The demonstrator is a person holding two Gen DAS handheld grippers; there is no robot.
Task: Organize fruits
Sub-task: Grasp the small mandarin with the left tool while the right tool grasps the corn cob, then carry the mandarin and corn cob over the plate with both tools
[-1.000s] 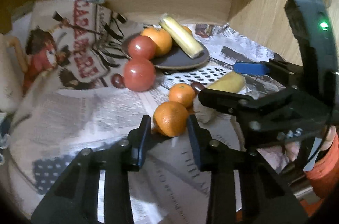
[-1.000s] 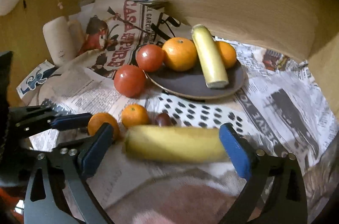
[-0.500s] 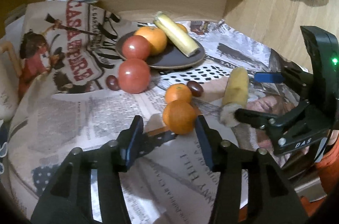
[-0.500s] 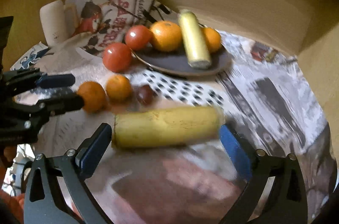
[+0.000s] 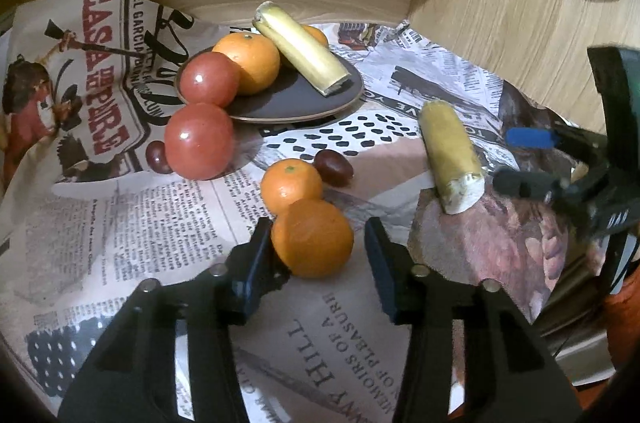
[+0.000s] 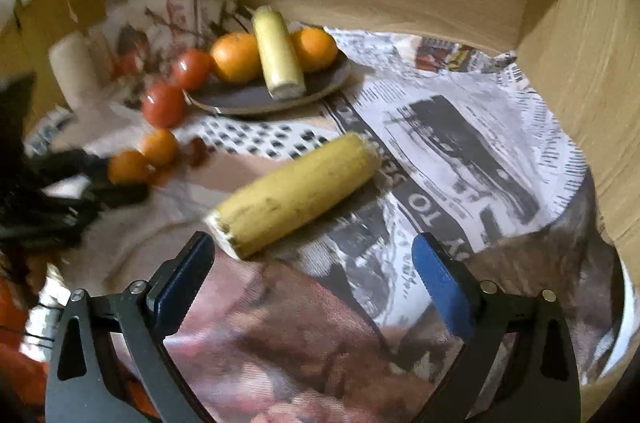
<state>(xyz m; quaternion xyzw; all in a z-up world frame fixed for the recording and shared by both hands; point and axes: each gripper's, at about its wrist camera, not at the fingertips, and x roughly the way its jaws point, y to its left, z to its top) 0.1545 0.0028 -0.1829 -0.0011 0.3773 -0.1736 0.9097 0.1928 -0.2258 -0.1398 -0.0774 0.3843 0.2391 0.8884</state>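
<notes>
Between the spread, blue-padded fingers of the right gripper (image 6: 312, 259), untouched, a cut yellow banana piece (image 6: 294, 195) lies slantwise on newspaper sheets (image 6: 460, 143), well short of the dark round plate (image 6: 240, 101) of fruit.

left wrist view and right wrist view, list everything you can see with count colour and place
plate: 1, dark, far on the newspaper
tomatoes: 2, red, one on the plate, one beside it
oranges: 5, orange; 3 on the plate, one partly hidden, 2 on the paper
banana pieces: 2, yellow, one on the plate, one loose at right
grapes: 2, dark red, on the paper
left hand-held gripper: 1, black, jaws around the near orange, right pad apart
right hand-held gripper: 1, blue pads, open behind the loose banana
</notes>
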